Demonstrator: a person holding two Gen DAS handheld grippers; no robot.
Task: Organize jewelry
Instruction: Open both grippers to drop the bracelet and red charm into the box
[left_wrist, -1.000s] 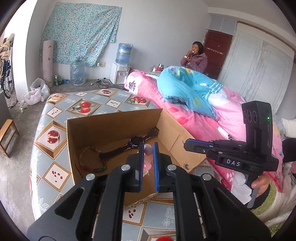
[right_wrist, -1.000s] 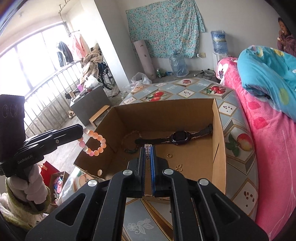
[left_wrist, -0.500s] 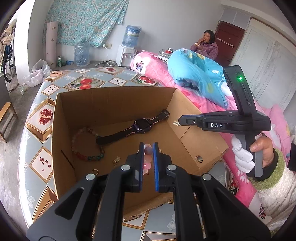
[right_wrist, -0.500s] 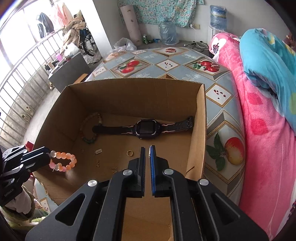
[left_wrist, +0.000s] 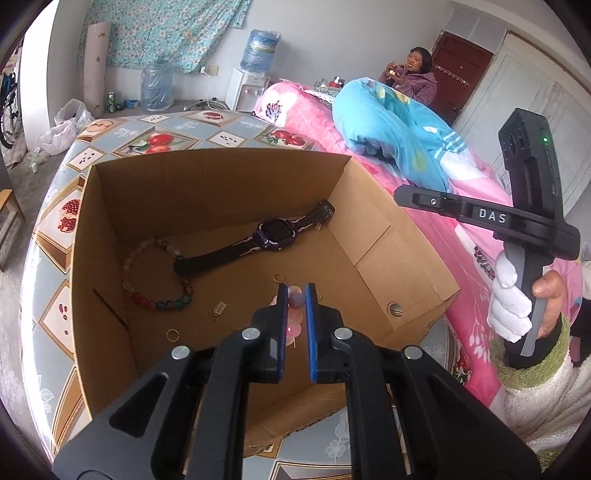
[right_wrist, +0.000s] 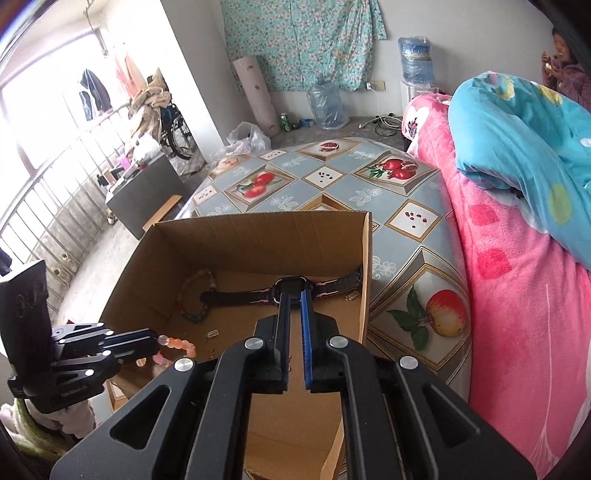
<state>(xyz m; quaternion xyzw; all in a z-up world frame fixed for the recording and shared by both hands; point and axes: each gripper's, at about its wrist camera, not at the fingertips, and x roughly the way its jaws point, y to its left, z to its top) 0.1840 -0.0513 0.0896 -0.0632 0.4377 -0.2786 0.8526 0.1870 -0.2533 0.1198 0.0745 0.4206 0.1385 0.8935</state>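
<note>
My left gripper (left_wrist: 295, 290) is shut on a pink bead bracelet (left_wrist: 294, 314) and holds it over the open cardboard box (left_wrist: 373, 225); the bracelet also shows hanging from that gripper in the right wrist view (right_wrist: 173, 345). In the box lie a black smartwatch (left_wrist: 273, 234), a multicoloured bead bracelet (left_wrist: 155, 275), small gold rings (left_wrist: 277, 277) and small gold clasps (left_wrist: 218, 308). My right gripper (right_wrist: 294, 295) is shut and empty, above the box's near right side. It shows from the side in the left wrist view (left_wrist: 400, 192).
The box stands on a table with a fruit-pattern cloth (right_wrist: 332, 181). A bed with a pink blanket (right_wrist: 517, 280) and a blue quilt (right_wrist: 517, 125) lies right of it. A person (left_wrist: 417, 74) sits at the back. Water bottles (left_wrist: 157, 88) stand by the wall.
My left gripper moved forward over the box with the pink bracelet and sits lower inside it. My right gripper drew back and tilted up, so it now looks across the table.
</note>
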